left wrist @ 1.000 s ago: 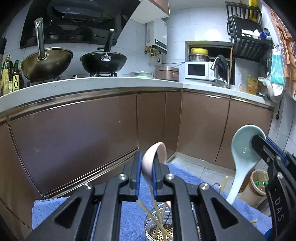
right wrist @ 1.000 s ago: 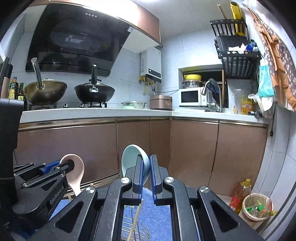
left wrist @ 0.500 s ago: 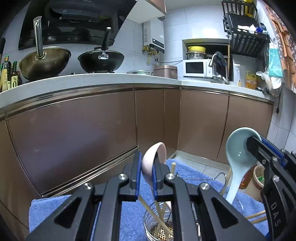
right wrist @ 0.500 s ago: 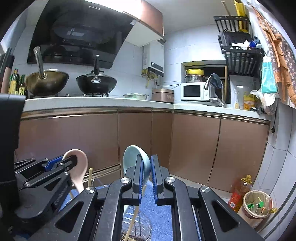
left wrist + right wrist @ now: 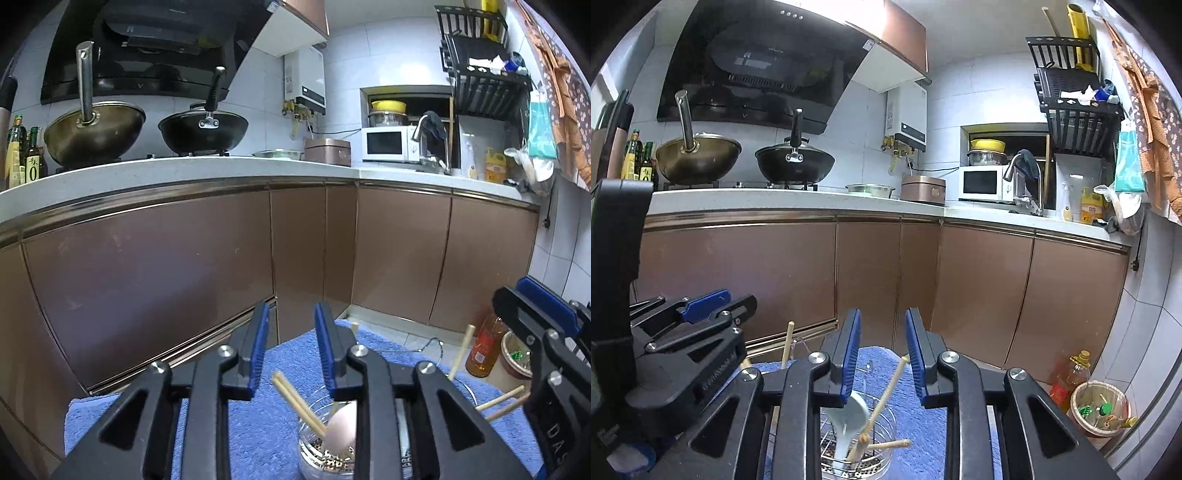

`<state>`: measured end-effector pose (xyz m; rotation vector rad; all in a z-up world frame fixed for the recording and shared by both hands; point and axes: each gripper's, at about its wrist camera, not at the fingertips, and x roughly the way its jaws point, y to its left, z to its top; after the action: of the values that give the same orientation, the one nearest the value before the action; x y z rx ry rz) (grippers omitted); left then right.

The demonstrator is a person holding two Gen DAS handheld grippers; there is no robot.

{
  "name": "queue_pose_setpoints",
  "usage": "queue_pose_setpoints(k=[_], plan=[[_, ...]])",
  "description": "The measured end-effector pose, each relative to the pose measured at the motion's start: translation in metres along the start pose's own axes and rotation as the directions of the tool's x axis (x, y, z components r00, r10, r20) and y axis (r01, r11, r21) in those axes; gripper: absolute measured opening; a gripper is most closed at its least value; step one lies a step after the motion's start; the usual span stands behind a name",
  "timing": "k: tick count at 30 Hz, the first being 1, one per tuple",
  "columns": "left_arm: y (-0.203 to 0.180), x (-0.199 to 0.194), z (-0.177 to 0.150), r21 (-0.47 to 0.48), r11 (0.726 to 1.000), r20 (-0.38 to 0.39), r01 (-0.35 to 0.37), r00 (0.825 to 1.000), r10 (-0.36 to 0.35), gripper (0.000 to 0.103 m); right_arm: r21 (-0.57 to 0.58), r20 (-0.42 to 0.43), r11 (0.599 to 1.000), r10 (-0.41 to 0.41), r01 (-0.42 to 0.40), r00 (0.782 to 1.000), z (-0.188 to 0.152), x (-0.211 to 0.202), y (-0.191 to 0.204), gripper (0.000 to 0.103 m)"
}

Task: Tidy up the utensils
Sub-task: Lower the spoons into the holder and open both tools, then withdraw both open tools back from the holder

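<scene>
Left hand-held gripper (image 5: 289, 345): jaws apart, nothing between the blue pads. Below it, pink spoon (image 5: 341, 428) stands bowl-up in a perforated steel holder (image 5: 325, 463), leaning beside two chopsticks (image 5: 299, 404).

Right hand-held gripper (image 5: 881, 347): jaws likewise spread, released. Blue spoon (image 5: 849, 424) sits bowl-up in a wire-and-mesh holder (image 5: 882, 461), together with chopsticks (image 5: 886, 398), one tilted up to the right, one lying nearly level across the rim.

Both holders rest on a blue towel (image 5: 258, 413). More chopsticks (image 5: 460, 354) stick up at the right in the left view. Far side: brown cabinets (image 5: 979, 295), counter (image 5: 798, 199) with two woks.
</scene>
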<state>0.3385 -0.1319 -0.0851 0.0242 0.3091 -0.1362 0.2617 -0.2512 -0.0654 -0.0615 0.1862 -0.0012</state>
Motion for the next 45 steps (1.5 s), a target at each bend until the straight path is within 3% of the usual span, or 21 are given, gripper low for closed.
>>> queue_pose_setpoints(k=[9,21,35,37,39,45], plan=[[0.018,-0.042,0.001,-0.017,1.000,0.010,0.008,1.000,-0.008,0.042,0.015,0.026,1.000,0.013,-0.013,1.000,0.007,-0.047,-0.001,0.033],[0.046,-0.107,-0.017,-0.015,0.999,0.008,0.037,0.999,-0.037,0.042,0.042,-0.068,0.998,0.048,-0.045,0.997,-0.020,-0.092,0.004,0.039],[0.066,-0.160,-0.030,-0.024,0.999,-0.011,-0.027,1.000,0.027,0.042,0.115,-0.162,0.992,0.061,-0.042,0.985,-0.049,-0.123,0.004,0.046],[0.066,-0.167,-0.033,-0.019,0.999,-0.013,-0.045,0.999,0.044,0.045,0.117,-0.164,0.992,0.057,-0.038,0.985,-0.049,-0.127,0.004,0.046],[0.066,-0.172,-0.035,-0.016,0.998,-0.016,-0.056,0.998,0.056,0.054,0.116,-0.164,0.993,0.054,-0.035,0.985,-0.047,-0.132,0.005,0.047],[0.066,-0.186,-0.041,0.002,0.998,-0.027,-0.057,0.998,0.057,0.055,0.118,-0.165,0.992,0.052,-0.033,0.985,-0.046,-0.142,0.006,0.050]])
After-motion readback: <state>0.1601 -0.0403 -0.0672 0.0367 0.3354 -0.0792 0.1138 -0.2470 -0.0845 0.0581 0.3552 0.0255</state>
